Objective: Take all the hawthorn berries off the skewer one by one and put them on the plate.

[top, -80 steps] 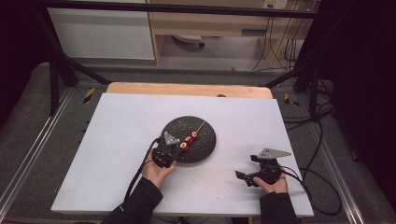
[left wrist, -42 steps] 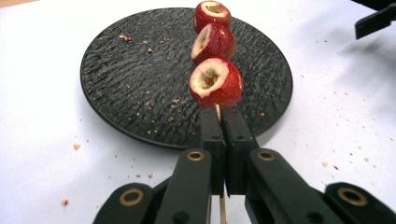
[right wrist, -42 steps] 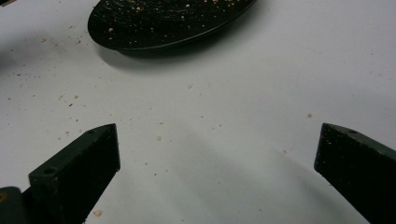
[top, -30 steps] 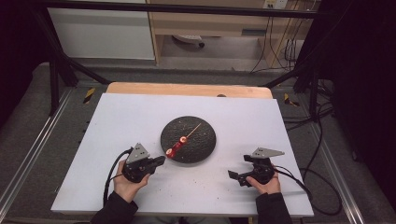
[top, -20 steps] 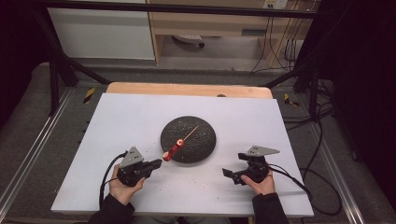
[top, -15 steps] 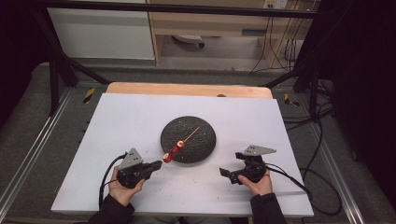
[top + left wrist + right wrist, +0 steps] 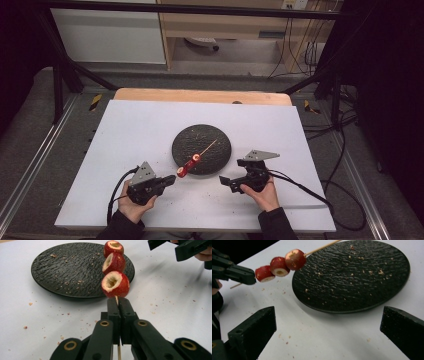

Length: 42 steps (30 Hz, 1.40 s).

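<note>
A thin wooden skewer (image 7: 187, 166) carries three hollowed red fruit pieces (image 7: 115, 284) and slants up over the near rim of a round black textured plate (image 7: 201, 148). My left gripper (image 7: 172, 180) is shut on the skewer's bare near end, just below the lowest fruit (image 7: 117, 301). The skewer's far tip reaches over the plate (image 7: 362, 275). My right gripper (image 7: 223, 181) sits on the table to the right of the plate's near edge. Its jaws stand wide open with nothing between them (image 7: 328, 315), and they point toward the fruit (image 7: 279, 265) and the left gripper (image 7: 237, 272).
Crumbs are scattered on the plate and on the white table (image 7: 150, 130) around it. A wooden strip (image 7: 200, 96) runs along the far edge. Cables trail from both grippers toward the near side and right. Metal frame rails (image 7: 30, 170) flank the table.
The left gripper drew the skewer back from the plate toward the near left, then held nearly still. The right gripper has slid left toward the plate and the skewer.
</note>
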Each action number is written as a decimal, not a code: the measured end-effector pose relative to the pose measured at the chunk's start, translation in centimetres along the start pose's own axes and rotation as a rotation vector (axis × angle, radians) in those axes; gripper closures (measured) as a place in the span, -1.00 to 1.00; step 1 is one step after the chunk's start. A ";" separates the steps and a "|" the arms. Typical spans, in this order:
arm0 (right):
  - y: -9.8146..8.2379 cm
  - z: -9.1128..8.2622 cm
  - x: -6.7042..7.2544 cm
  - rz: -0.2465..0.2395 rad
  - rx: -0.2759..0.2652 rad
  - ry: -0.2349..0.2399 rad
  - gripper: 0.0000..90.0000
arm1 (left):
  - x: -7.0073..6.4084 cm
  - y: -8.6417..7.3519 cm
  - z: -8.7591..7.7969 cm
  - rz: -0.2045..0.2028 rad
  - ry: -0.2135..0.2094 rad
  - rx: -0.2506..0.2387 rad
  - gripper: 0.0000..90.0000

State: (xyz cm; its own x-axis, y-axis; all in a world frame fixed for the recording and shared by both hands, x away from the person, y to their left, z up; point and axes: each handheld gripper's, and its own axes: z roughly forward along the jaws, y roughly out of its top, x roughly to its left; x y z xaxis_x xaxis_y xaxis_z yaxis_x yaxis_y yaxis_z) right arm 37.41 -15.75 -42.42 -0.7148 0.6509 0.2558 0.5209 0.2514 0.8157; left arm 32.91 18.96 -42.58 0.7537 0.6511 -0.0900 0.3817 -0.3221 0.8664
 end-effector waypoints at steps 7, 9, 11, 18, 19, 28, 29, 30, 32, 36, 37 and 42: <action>1.5 0.9 0.8 0.019 -0.026 0.013 -0.91 | -0.6 0.0 0.1 0.013 -0.008 -0.006 0.96; 1.8 1.1 0.9 0.029 -0.035 0.024 -0.90 | -0.7 0.1 0.2 0.018 -0.012 -0.006 0.96; 2.2 1.4 1.1 0.039 -0.037 0.033 -0.87 | -0.9 0.1 0.2 0.020 -0.013 -0.007 0.96; 2.8 2.5 1.2 0.083 -0.052 0.075 -0.72 | -1.5 0.2 0.6 0.035 -0.024 -0.011 0.96; 2.8 2.6 1.1 0.094 -0.059 0.086 -0.68 | -1.6 0.2 0.7 0.034 -0.026 -0.011 0.96; 2.8 3.0 1.0 0.124 -0.073 0.133 -0.28 | -2.6 0.2 1.4 0.055 -0.043 -0.007 0.96; 2.8 3.0 1.0 0.125 -0.074 0.134 -0.24 | -2.6 0.2 1.4 0.057 -0.044 -0.008 0.96; 2.8 3.0 0.9 0.127 -0.075 0.134 -0.19 | -2.7 0.3 1.4 0.058 -0.044 -0.011 0.96; 2.8 3.0 0.9 0.134 -0.071 0.144 -0.08 | -2.7 0.3 1.3 0.057 -0.048 -0.017 0.96; 2.8 3.2 0.9 0.143 -0.068 0.156 0.08 | -2.8 0.4 1.2 0.059 -0.046 -0.021 0.96; 2.8 3.2 0.8 0.146 -0.065 0.159 0.12 | -2.7 0.4 1.2 0.060 -0.044 -0.023 0.96; 2.8 3.3 0.8 0.170 -0.070 0.189 0.25 | -2.7 0.3 1.2 0.056 -0.044 -0.028 0.96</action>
State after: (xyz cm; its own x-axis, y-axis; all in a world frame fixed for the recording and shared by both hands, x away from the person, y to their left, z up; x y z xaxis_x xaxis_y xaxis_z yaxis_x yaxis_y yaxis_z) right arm 39.84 -12.16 -41.61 -0.6980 0.5322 0.4792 0.6121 0.0960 0.7850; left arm 31.65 16.26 -42.64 0.7962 0.6018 -0.0622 0.3238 -0.3370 0.8841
